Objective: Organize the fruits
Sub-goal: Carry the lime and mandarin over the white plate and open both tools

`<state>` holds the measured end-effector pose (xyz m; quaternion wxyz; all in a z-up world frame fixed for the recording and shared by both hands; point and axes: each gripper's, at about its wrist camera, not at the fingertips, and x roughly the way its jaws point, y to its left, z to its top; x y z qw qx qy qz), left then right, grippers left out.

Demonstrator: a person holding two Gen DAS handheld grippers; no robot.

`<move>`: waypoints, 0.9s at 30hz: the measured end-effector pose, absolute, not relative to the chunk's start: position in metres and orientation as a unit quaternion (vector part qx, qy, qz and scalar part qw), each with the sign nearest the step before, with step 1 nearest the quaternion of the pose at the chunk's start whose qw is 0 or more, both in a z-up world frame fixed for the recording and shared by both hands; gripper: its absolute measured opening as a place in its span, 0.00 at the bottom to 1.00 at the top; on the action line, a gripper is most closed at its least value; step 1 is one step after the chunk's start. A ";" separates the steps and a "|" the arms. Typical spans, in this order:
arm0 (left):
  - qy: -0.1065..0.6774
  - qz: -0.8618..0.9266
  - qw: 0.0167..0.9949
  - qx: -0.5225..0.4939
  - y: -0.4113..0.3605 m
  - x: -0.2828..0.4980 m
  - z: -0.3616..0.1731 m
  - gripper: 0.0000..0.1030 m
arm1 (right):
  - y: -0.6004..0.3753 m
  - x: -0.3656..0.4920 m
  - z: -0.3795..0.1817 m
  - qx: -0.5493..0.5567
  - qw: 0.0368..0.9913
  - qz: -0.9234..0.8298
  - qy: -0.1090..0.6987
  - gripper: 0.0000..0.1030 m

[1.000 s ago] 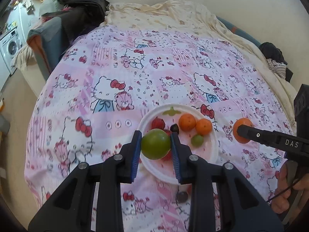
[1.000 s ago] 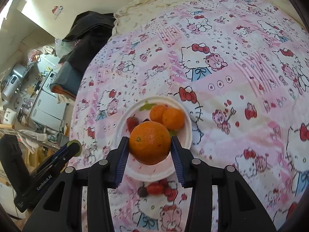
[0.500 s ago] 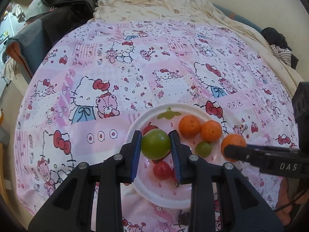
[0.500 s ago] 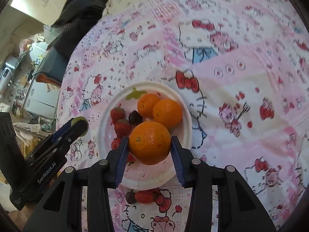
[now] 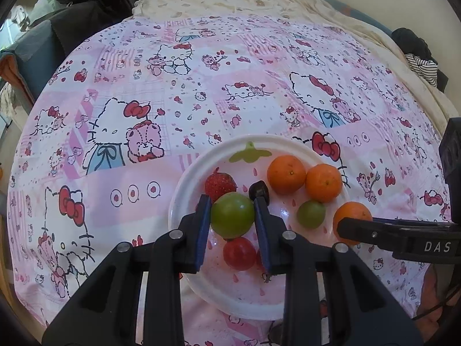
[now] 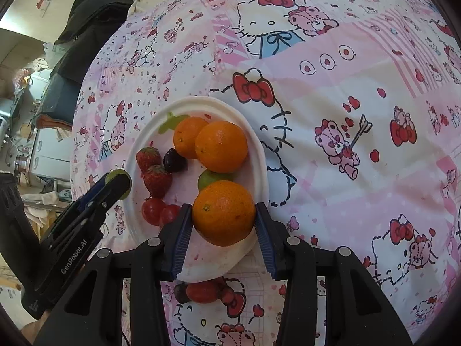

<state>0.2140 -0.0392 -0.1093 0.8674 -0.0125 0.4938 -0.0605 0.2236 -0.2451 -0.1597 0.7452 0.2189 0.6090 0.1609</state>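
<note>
Hovering over the white plate [image 5: 184, 190] on the bed, we had the left gripper [image 5: 232, 216] clamped on a smooth, slippery green fruit [image 5: 232, 214] and the right gripper [image 6: 223, 219] on a firm orange [image 6: 223, 212], both pinched across the widest part.

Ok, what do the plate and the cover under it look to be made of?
Plate: probably plastic or melamine, glossy white with a printed strawberry motif and a thin raised rim. Cover: woven cotton-like fabric, matte, with soft creases and a printed cartoon pattern.
</note>
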 end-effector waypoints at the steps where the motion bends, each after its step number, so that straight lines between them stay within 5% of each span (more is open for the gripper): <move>1: 0.495 -0.061 0.867 -0.012 -0.040 0.214 -0.110 0.26 | -0.245 0.223 -0.160 0.218 0.746 0.161 0.609 0.44; 15: 0.511 -0.038 0.859 -0.017 -0.034 0.215 -0.117 0.29 | -0.244 0.224 -0.158 0.222 0.747 0.160 0.606 0.46; 16: 0.510 -0.037 0.859 -0.017 -0.034 0.215 -0.117 0.31 | -0.245 0.224 -0.157 0.225 0.747 0.161 0.604 0.46; 20: 0.500 -0.032 0.865 -0.018 -0.033 0.213 -0.113 0.64 | -0.247 0.224 -0.154 0.233 0.750 0.160 0.598 0.59; 27: 0.476 -0.020 0.879 -0.031 -0.027 0.208 -0.094 0.71 | -0.258 0.223 -0.128 0.255 0.778 0.165 0.550 0.82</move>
